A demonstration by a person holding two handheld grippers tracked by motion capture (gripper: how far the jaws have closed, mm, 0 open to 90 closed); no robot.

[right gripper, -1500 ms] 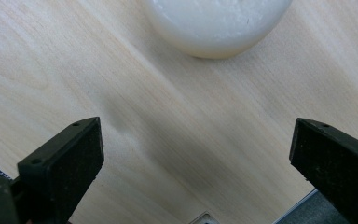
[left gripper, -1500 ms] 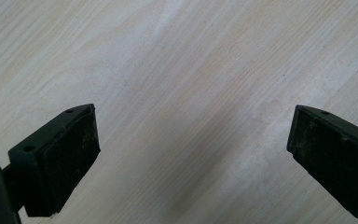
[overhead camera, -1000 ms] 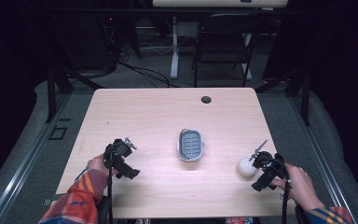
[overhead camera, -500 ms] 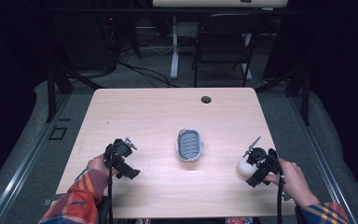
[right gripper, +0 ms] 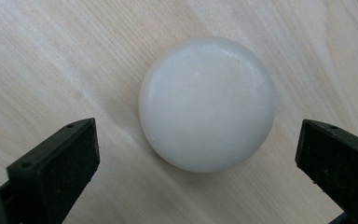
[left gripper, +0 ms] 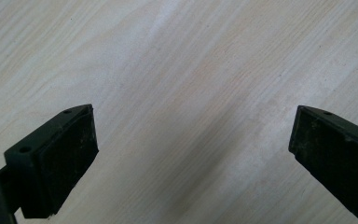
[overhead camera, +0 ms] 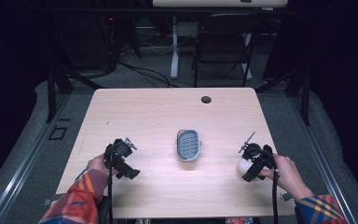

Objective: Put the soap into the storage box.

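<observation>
Two grippers of mine sit near the table's [overhead camera: 135, 107] front edge, bare wood stretching behind. My right gripper [right gripper: 198, 144], jaws wide, straddles the white soap [right gripper: 207, 103] untouched; my left gripper [left gripper: 191, 149] gapes wide over empty wood. A grey dish [overhead camera: 189, 144] lies mid-table.

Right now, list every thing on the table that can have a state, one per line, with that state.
Left gripper: open, over bare wood, holding nothing.
Right gripper: open, jaws either side of the soap, not touching it.
White round soap: lying on the table, not gripped.
Grey soap dish: mid-table, upright, empty.
</observation>
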